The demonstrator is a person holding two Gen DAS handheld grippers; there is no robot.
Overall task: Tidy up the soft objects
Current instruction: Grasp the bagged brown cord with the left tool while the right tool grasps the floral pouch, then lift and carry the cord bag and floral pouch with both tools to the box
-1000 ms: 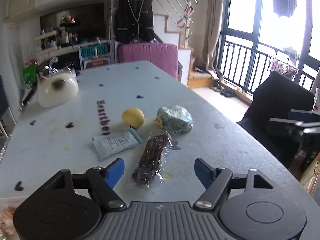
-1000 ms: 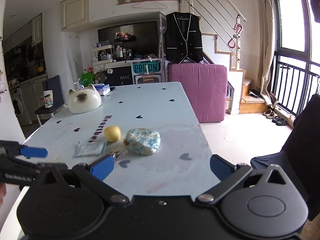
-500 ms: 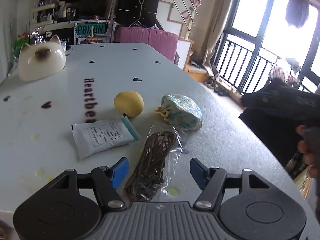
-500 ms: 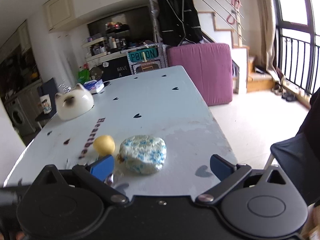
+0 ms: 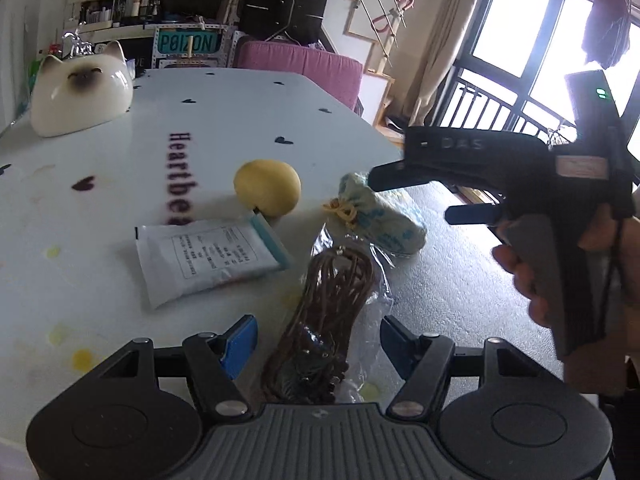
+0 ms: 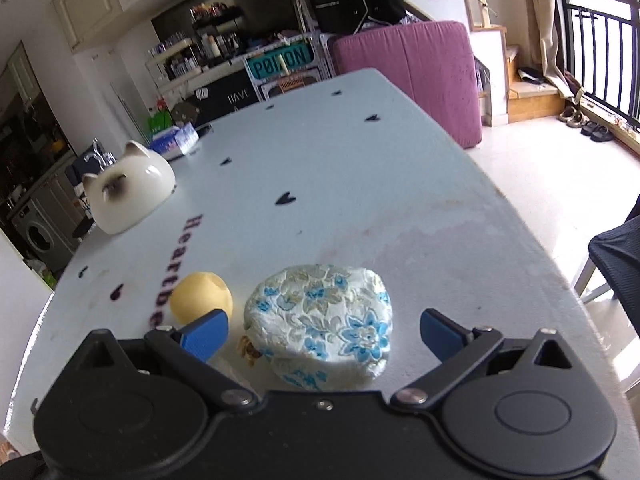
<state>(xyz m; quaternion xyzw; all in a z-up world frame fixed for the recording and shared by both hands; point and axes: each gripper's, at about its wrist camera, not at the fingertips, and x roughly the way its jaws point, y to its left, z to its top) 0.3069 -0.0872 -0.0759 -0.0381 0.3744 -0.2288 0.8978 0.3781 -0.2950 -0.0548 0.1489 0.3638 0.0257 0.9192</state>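
A clear bag of brown cord (image 5: 324, 312) lies on the white table between the open jaws of my left gripper (image 5: 318, 342). A white sachet (image 5: 208, 258) lies to its left. A yellow soft ball (image 5: 267, 187) (image 6: 201, 303) sits behind. A blue-flowered fabric pouch (image 6: 320, 320) (image 5: 380, 216) lies between the open jaws of my right gripper (image 6: 322, 334). The right gripper also shows in the left wrist view (image 5: 412, 196), over the pouch.
A white cat-shaped ceramic piece (image 5: 80, 92) (image 6: 128, 186) stands at the far left of the table (image 6: 360, 160). A tissue pack (image 6: 174, 142) lies behind it. A pink seat (image 6: 416, 68) stands past the far end. The table's right edge drops to the floor.
My left gripper has moved forward so its jaws flank the cord bag. My right gripper has moved forward and down, and now straddles the flowered pouch.
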